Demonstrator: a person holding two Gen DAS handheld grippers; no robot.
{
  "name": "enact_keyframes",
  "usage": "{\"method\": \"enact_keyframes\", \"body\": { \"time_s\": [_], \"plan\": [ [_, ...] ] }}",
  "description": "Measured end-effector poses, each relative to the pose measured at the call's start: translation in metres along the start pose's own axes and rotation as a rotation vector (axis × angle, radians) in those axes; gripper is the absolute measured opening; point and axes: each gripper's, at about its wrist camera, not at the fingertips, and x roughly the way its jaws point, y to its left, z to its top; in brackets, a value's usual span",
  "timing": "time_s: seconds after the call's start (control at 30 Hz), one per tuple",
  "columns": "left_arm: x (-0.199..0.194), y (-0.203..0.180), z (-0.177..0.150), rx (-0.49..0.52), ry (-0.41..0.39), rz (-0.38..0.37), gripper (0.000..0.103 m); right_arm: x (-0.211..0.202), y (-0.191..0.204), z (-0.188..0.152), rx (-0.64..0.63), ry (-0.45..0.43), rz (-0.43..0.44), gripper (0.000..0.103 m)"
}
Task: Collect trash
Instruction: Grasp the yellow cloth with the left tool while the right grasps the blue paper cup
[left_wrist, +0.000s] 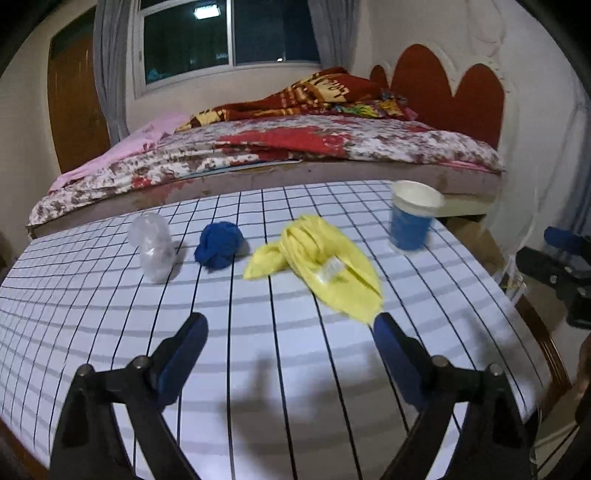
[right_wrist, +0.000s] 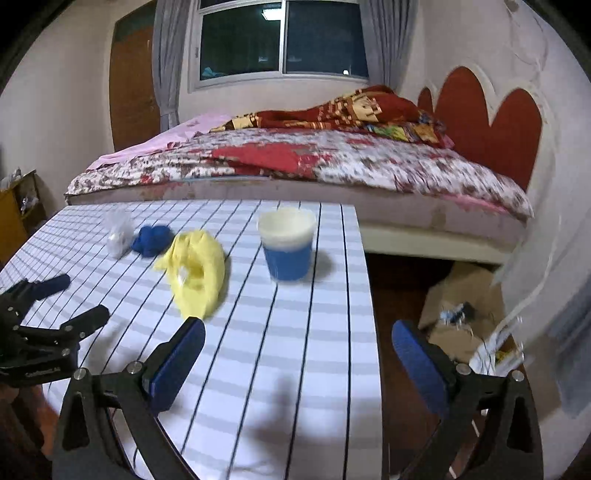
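Note:
On the grid-patterned table (left_wrist: 110, 295) lie a crumpled clear plastic piece (left_wrist: 153, 247), a blue crumpled wad (left_wrist: 219, 247) and a yellow bag (left_wrist: 317, 266) with a small white scrap (left_wrist: 330, 269) on it. A blue cup with a white inside (left_wrist: 413, 218) stands upright near the far right corner. My left gripper (left_wrist: 291, 325) hovers open over the near table, short of the yellow bag, with nothing between its fingers. My right gripper (right_wrist: 299, 332) is open and empty at the table's right edge, with the cup (right_wrist: 288, 243) ahead of it. In the right wrist view the left gripper (right_wrist: 87, 295) shows at the left.
A bed (right_wrist: 332, 166) with floral covers runs behind the table, below a window. To the right of the table, on the floor, sits a cardboard box (right_wrist: 461, 288) holding scraps. A wooden shelf (right_wrist: 14, 218) stands at the far left.

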Motion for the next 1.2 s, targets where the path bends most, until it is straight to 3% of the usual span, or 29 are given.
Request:
{"method": "enact_keyframes", "body": {
  "time_s": [0.13,0.3,0.53,0.63,0.7,0.73,0.77,0.83,0.87,1.2],
  "plan": [
    [0.040,0.001,0.023,-0.020,0.018,-0.022,0.088,0.050,0.002,0.027,-0.025,0.026,0.009,0.102],
    [0.089,-0.010,0.037,0.009,0.095,-0.016,0.089,0.097,0.005,0.045,-0.075,0.060,0.022,0.102],
    [0.117,-0.014,0.043,-0.003,0.131,-0.051,0.088,0.145,0.007,0.044,-0.087,0.089,0.056,0.090],
    [0.122,-0.020,0.046,0.001,0.132,-0.062,0.087,0.153,0.004,0.045,-0.065,0.094,0.057,0.089],
    [0.128,-0.025,0.046,0.012,0.151,-0.069,0.080,0.157,0.002,0.046,-0.052,0.095,0.064,0.086],
    [0.133,-0.026,0.047,0.012,0.164,-0.076,0.071,0.158,0.001,0.046,-0.053,0.102,0.073,0.067],
    [0.138,-0.027,0.046,0.010,0.183,-0.097,0.058,0.160,0.002,0.047,-0.055,0.107,0.075,0.060],
    [0.141,-0.027,0.047,0.007,0.194,-0.121,0.045,0.158,-0.002,0.047,-0.041,0.112,0.089,0.059],
    [0.140,-0.027,0.048,0.000,0.192,-0.145,0.033,0.155,-0.004,0.047,-0.033,0.108,0.089,0.059],
    [0.069,-0.022,0.026,-0.003,0.102,-0.207,0.029,0.085,-0.024,0.028,-0.010,0.040,0.077,0.059]
  ]
}}
